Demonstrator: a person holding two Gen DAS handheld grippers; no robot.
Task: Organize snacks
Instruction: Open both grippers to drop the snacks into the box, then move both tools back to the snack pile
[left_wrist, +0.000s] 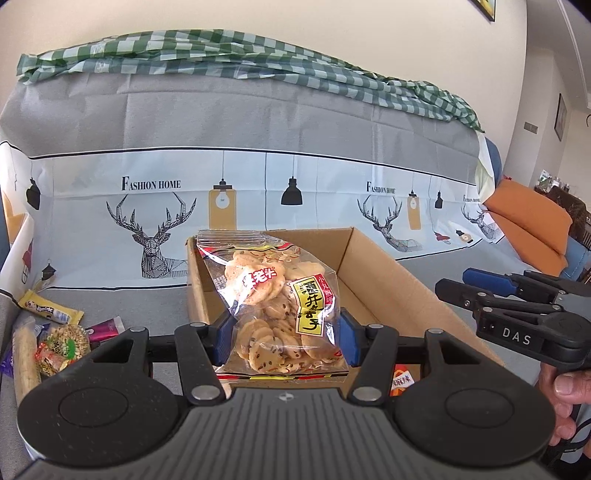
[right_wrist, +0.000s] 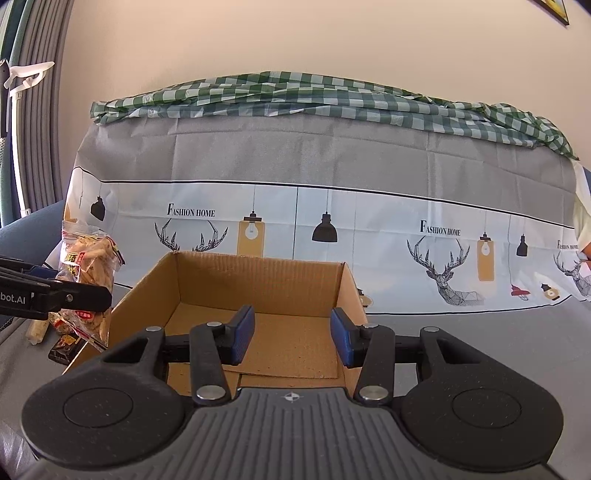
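We hold the cracker bag pinched in our left gripper above the cardboard box's left edge, ready to drop in; our right gripper waits spread, empty.

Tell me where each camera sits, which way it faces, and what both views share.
Left wrist: on the left gripper, facing the sofa back; its pads clamp the cookie bag; right gripper and a hand show.
Right wrist: on the right gripper, open over the cardboard box.
Shared: box, cookie bag, sofa cover.
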